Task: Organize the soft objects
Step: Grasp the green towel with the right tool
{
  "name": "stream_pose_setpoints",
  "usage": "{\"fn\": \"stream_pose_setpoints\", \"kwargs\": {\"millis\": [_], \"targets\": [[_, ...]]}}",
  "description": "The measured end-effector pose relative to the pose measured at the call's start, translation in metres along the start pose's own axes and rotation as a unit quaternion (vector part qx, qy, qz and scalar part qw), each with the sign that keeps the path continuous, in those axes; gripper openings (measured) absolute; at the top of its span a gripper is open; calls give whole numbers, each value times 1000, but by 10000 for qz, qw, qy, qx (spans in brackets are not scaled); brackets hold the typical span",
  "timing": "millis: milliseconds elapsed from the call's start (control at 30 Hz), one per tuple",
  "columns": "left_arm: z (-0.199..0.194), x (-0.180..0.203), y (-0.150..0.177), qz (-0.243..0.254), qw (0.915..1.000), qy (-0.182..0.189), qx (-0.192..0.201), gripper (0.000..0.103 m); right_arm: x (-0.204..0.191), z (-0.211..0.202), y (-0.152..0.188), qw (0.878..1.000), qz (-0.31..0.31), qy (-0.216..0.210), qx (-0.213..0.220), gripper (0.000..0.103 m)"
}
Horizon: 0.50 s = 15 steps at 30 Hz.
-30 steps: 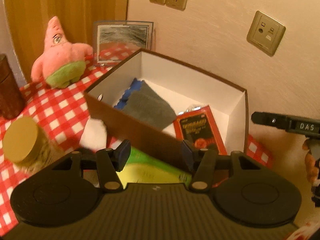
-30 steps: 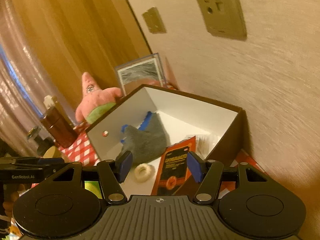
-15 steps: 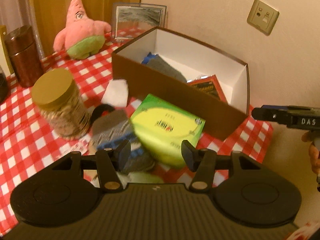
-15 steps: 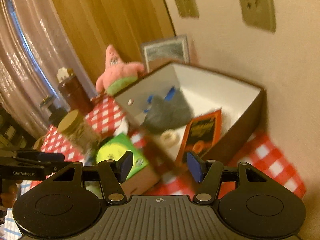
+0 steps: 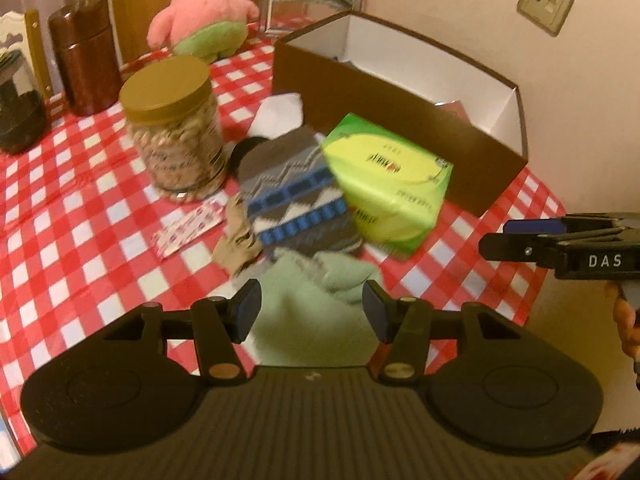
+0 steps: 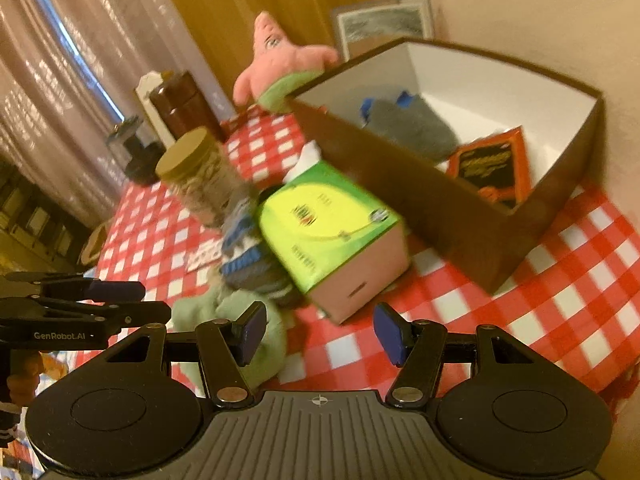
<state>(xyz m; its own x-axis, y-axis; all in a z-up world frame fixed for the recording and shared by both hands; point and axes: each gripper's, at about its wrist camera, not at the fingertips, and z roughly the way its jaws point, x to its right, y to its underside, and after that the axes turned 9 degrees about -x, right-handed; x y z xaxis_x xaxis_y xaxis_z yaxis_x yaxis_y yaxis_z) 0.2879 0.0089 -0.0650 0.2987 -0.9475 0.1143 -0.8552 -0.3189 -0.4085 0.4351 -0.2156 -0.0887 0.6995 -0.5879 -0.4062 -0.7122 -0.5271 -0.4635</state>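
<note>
Green tissue box (image 5: 386, 182) and jar (image 5: 176, 128) crowd the patterned sock (image 5: 296, 200); both grippers' jaws spread.

1. The brown box (image 5: 400, 120) hides most of its contents in the left wrist view; only a red corner shows above the near wall.
2. The green tissue box (image 6: 328, 232) is blurred, and its print cannot be read.
3. The pale green cloth (image 5: 320, 312) runs under the left gripper's body.
4. The dark jar (image 5: 20, 116) is cut off by the left edge.
5. The picture frame (image 6: 384, 24) is blurred and partly hidden by the box.
</note>
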Motion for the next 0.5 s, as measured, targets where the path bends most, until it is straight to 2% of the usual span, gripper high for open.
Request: {"fn": "stream_pose_setpoints", "kwargs": {"millis": [200, 500], "targets": [[6, -16, 13, -71, 9998, -118, -146, 53, -21, 28, 10, 9994, -171, -58, -288, 60], [12, -33, 27, -107, 9995, -160, -260, 53, -62, 65, 18, 9947, -869, -161, -516, 59]]}}
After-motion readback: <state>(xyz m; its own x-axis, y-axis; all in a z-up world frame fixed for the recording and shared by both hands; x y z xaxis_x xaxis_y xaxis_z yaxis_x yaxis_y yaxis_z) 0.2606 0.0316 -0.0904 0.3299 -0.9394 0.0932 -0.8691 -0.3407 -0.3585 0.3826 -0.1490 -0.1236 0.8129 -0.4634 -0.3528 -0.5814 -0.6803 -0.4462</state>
